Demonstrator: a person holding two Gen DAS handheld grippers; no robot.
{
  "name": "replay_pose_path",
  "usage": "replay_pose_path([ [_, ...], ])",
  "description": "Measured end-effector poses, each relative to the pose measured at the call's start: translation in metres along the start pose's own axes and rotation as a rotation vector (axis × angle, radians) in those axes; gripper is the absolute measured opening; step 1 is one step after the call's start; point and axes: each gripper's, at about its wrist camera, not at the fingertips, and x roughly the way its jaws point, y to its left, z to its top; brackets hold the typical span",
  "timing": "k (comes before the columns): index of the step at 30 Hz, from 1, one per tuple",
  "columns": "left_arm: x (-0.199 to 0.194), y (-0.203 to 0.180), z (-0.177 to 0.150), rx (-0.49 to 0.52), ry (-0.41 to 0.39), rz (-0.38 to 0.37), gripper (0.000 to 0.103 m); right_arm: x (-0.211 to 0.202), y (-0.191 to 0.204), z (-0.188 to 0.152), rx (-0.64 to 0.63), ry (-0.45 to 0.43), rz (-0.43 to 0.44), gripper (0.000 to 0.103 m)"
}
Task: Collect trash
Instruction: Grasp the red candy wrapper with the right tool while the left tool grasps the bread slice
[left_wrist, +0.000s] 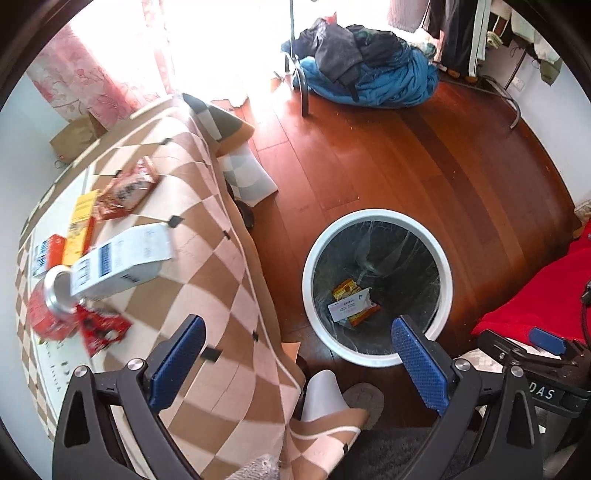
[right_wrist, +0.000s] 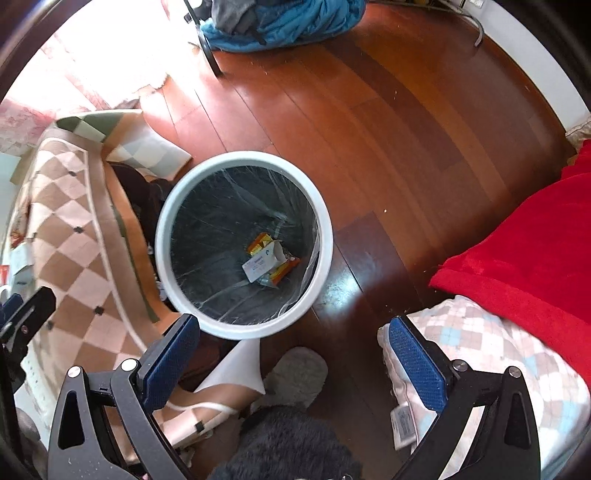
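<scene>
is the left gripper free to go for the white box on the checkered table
Probably yes: the left gripper is open and empty, and the white box lies exposed on top of the tablecloth. A silver can sits tight against it.

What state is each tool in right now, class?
Left tool: open, holding nothing, above the white round plastic bin.
Right tool: open, holding nothing.

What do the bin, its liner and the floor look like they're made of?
Bin: probably plastic, with a smooth, matte white rim. Liner: thin plastic film, translucent, creased and glinting. Floor: wood or wood-look planks, reddish, with visible seams and a glossy sheen from reflected light.
</scene>
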Motion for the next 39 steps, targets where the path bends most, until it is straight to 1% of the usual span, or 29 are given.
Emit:
replay_pose_path([
  [7, -0.05, 0.008, -0.018, -0.016, -0.064, -0.021, 0.103, -0.058, 0.01, -0.023, -0.013, -0.073, 0.021, 0.103],
  [11, -0.078, 0.016, -0.025, -0.034, -0.094, -0.04, 0.103, -0.096, 0.015, -0.037, -0.007, -0.129, 0.045, 0.103],
  [15, -0.107, 0.024, -0.031, -0.049, -0.134, -0.022, 0.103, -0.134, 0.022, -0.051, 0.009, -0.183, 0.086, 0.103],
  [19, -0.133, 0.044, -0.038, -0.089, -0.173, -0.002, 0.103, -0.175, 0.036, -0.064, 0.012, -0.263, 0.135, 0.103],
  [21, -0.144, 0.063, -0.042, -0.122, -0.193, -0.002, 0.103, -0.194, 0.05, -0.071, -0.005, -0.3, 0.161, 0.103],
  [23, -0.15, 0.082, -0.048, -0.154, -0.202, 0.009, 0.103, -0.205, 0.066, -0.078, -0.028, -0.315, 0.184, 0.103],
  [24, -0.152, 0.098, -0.052, -0.179, -0.207, 0.025, 0.103, -0.209, 0.079, -0.081, -0.045, -0.316, 0.203, 0.103],
  [26, -0.152, 0.12, -0.059, -0.211, -0.212, 0.057, 0.103, -0.21, 0.102, -0.086, -0.081, -0.305, 0.228, 0.103],
  [28, -0.149, 0.153, -0.068, -0.255, -0.21, 0.103, 0.103, -0.203, 0.131, -0.09, -0.123, -0.277, 0.259, 0.103],
  [29, -0.146, 0.168, -0.073, -0.274, -0.206, 0.126, 0.103, -0.197, 0.146, -0.091, -0.142, -0.258, 0.269, 0.103],
  [30, -0.139, 0.191, -0.078, -0.304, -0.194, 0.157, 0.103, -0.188, 0.165, -0.093, -0.16, -0.232, 0.279, 0.103],
  [31, -0.136, 0.203, -0.084, -0.319, -0.186, 0.171, 0.103, -0.178, 0.178, -0.094, -0.166, -0.212, 0.291, 0.103],
  [33, -0.119, 0.244, -0.098, -0.379, -0.153, 0.221, 0.103, -0.152, 0.21, -0.093, -0.174, -0.155, 0.321, 0.103],
  [35, -0.104, 0.272, -0.111, -0.417, -0.124, 0.258, 0.103, -0.126, 0.234, -0.092, -0.165, -0.103, 0.343, 0.103],
  [36, -0.091, 0.293, -0.118, -0.445, -0.092, 0.285, 0.103, -0.108, 0.249, -0.09, -0.159, -0.07, 0.352, 0.103],
  [37, -0.085, 0.303, -0.124, -0.459, -0.079, 0.296, 0.103, -0.094, 0.26, -0.09, -0.152, -0.045, 0.359, 0.103],
  [38, -0.073, 0.321, -0.131, -0.482, -0.055, 0.314, 0.103, -0.08, 0.272, -0.089, -0.143, -0.02, 0.365, 0.102],
  [39, -0.065, 0.332, -0.136, -0.494, -0.038, 0.321, 0.103, -0.063, 0.285, -0.087, -0.135, 0.007, 0.372, 0.097],
])
